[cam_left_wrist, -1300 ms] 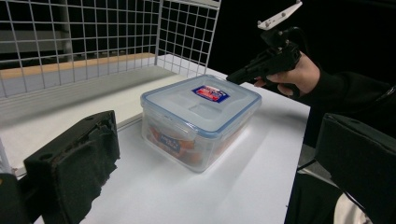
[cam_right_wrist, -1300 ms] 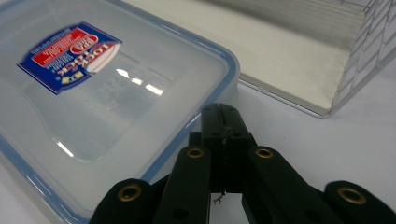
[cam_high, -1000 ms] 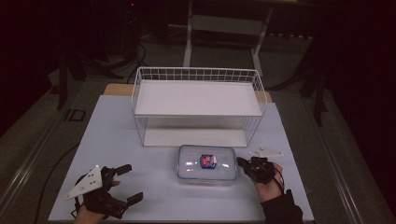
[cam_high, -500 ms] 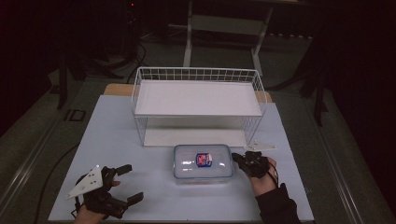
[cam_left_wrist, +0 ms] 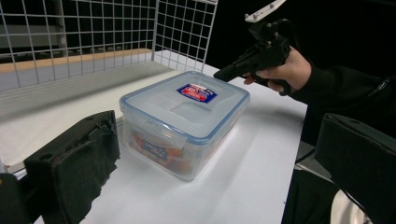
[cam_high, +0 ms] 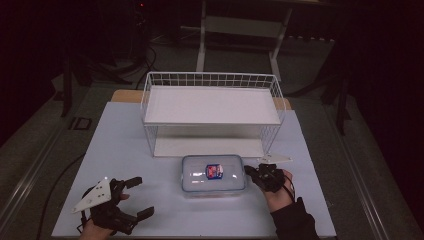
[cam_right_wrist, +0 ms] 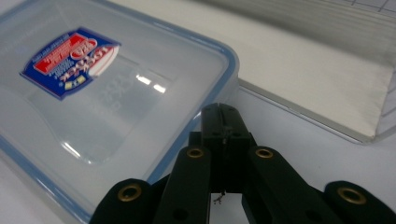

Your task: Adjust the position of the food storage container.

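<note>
A clear plastic food box (cam_high: pixel 213 175) with a blue-rimmed lid and a red and blue label lies on the white table in front of the wire rack. Its lid (cam_right_wrist: pixel 93 84) is closed, and red and orange contents show through its side wall (cam_left_wrist: pixel 161 151). My right gripper (cam_high: pixel 248 171) is shut, and its tip (cam_right_wrist: pixel 219 116) rests against the box's right lid rim. From the left gripper view the right gripper (cam_left_wrist: pixel 226 74) reaches the box's far corner. My left gripper (cam_high: pixel 142 196) sits near the table's front left. It is wide open, its fingers (cam_left_wrist: pixel 77 161) apart from the box.
A white wire rack (cam_high: pixel 212 80) with an upper shelf and a lower board (cam_high: pixel 207 146) stands behind the box. The table's front edge (cam_high: pixel 200 236) is close to both hands. Dark floor and stands lie beyond the table.
The right gripper has edged left, and the box has slid slightly left with it. The left gripper has stayed where it was.
</note>
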A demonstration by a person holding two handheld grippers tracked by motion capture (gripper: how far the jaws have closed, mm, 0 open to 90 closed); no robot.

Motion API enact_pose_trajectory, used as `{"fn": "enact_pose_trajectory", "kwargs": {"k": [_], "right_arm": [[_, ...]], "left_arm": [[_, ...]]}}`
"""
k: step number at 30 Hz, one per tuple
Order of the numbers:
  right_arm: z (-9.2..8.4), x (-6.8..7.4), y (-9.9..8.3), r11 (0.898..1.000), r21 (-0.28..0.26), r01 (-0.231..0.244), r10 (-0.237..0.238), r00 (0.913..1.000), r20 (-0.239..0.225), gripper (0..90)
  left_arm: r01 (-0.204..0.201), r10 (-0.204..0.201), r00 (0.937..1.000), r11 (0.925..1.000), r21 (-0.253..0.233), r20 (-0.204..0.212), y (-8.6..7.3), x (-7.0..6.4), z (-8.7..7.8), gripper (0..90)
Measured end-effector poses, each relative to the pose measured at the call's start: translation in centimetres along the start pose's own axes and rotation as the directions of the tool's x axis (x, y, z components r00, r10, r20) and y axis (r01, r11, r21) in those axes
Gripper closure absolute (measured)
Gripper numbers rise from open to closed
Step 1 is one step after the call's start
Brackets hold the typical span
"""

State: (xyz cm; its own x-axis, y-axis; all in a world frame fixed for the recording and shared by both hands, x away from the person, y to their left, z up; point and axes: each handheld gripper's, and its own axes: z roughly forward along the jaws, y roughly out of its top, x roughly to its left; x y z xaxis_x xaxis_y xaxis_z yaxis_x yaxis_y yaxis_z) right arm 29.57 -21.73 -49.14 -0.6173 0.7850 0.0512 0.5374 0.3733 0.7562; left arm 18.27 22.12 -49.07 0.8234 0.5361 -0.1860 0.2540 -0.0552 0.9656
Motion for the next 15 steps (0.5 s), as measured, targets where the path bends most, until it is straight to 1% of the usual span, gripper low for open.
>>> {"fn": "enact_pose_trajectory", "kwargs": {"k": [1,2,6,8,9,10,11,12,13,14,15], "right_arm": [[0.0,0.1,-0.1,1.0,0.0,0.008,-0.008,0.9999,0.008,90.0],[-0.2,0.1,-0.3,1.0,0.0,-0.001,0.001,1.0,-0.005,90.0],[-0.2,0.1,-0.3,1.0,-0.003,-0.001,0.001,1.0,-0.007,90.0],[-0.5,0.0,-0.2,1.0,-0.024,-0.011,0.011,0.9999,-0.005,89.7],[-0.5,0.0,-0.2,1.0,-0.024,-0.011,0.011,0.9999,-0.005,89.7],[-0.6,0.0,-0.2,0.999,-0.032,-0.016,0.015,0.9999,-0.007,87.5],[-0.9,0.0,-0.1,0.999,-0.046,-0.019,0.019,0.9998,-0.01,79.3],[-1.0,0.0,0.0,0.999,-0.047,-0.023,0.022,0.9997,-0.014,77.5],[-1.4,0.1,0.0,0.998,-0.06,-0.023,0.023,0.9997,-0.01,71.7],[-1.9,0.1,-0.1,0.996,-0.082,-0.034,0.032,0.9991,-0.029,62.2],[-1.9,0.1,-0.1,0.996,-0.082,-0.034,0.032,0.9991,-0.029,62.2]], "left_arm": [[-0.004,0.004,1.0,1.0,-0.003,0.005,0.0,0.0,0.0,0.0],[-0.004,0.004,1.0,1.0,-0.003,0.005,0.0,0.0,0.0,0.0],[-0.004,0.004,1.0,1.0,-0.005,0.005,0.0,0.0,0.1,0.0],[-0.003,0.003,1.0,1.0,-0.005,0.003,0.0,0.0,0.2,0.0],[-0.003,0.003,1.0,1.0,-0.005,0.003,0.0,0.0,0.2,0.0],[-0.006,0.006,1.0,1.0,-0.006,0.008,0.0,0.0,0.2,0.0],[-0.007,0.007,0.9999,1.0,-0.007,0.008,0.0,0.0,0.2,0.0],[-0.015,0.015,0.9999,0.9999,-0.004,0.003,0.1,-0.1,0.3,0.0],[-0.017,0.017,0.9998,0.9998,-0.004,0.0,0.1,-0.1,0.4,0.0],[-0.019,0.019,0.9998,0.9998,-0.006,-0.004,0.2,-0.2,0.4,0.0],[-0.021,0.021,0.9997,0.9998,-0.006,-0.01,0.3,-0.2,0.5,0.0]]}}
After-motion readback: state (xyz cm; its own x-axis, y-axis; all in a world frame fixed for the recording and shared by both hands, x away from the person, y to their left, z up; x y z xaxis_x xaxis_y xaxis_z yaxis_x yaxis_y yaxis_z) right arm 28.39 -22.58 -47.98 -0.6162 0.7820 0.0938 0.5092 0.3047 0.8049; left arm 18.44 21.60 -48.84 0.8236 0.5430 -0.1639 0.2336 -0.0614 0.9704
